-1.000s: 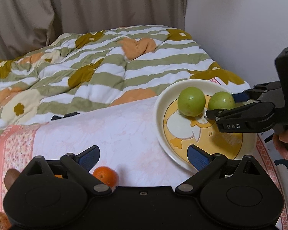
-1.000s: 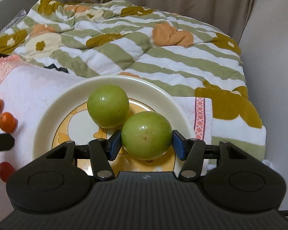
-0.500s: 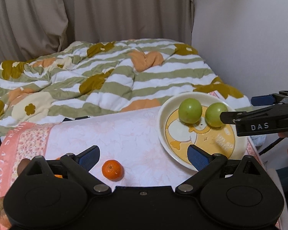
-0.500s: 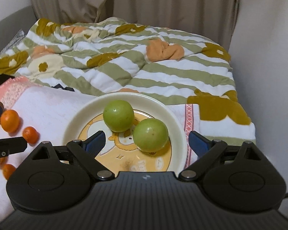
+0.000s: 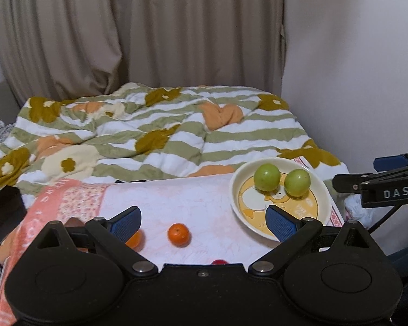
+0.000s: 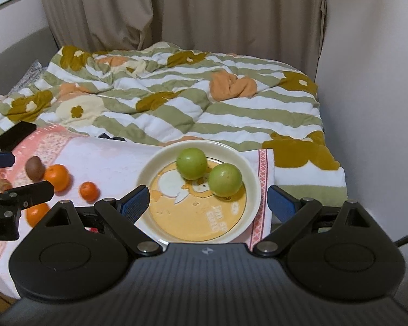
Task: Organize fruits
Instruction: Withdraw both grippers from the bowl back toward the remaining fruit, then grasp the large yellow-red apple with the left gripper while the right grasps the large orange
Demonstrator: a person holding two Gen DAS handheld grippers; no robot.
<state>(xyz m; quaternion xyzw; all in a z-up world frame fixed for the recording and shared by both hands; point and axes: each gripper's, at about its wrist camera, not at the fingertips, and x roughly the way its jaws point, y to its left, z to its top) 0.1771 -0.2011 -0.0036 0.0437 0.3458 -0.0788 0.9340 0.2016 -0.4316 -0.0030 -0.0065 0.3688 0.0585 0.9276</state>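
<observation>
Left gripper (image 5: 203, 221): your jaws are wide apart and hold nothing. They hang above the cloth, over the near edge of it.
Right gripper (image 6: 208, 200): your jaws are wide apart also, and empty. They stand one on each side of the near part of the plate, above it.
Plate (image 6: 149, 168): it sits on the right end of the cloth, with a duck picture in the middle. In the left view it is at (image 5: 236, 182).
Green fruits: two of them lie on the far part of the plate, just beside each other; I cannot tell if they touch. One is to the left (image 6: 191, 163), one to the right (image 6: 225, 179).
Oranges: a small one (image 6: 89, 191) lies on the cloth well left of the plate. A big one (image 6: 56, 177) is left of it, and a third (image 6: 36, 213) is nearer to you, partly behind your left gripper.
Brown fruit (image 6: 34, 167): it touches the big orange on its left side.
Cloth (image 6: 108, 160): white with a pink border, it covers the table.
Blanket (image 6: 176, 103): striped with flowers, on the bed behind the table.
Curtain (image 6: 204, 13): beige, behind the bed.
</observation>
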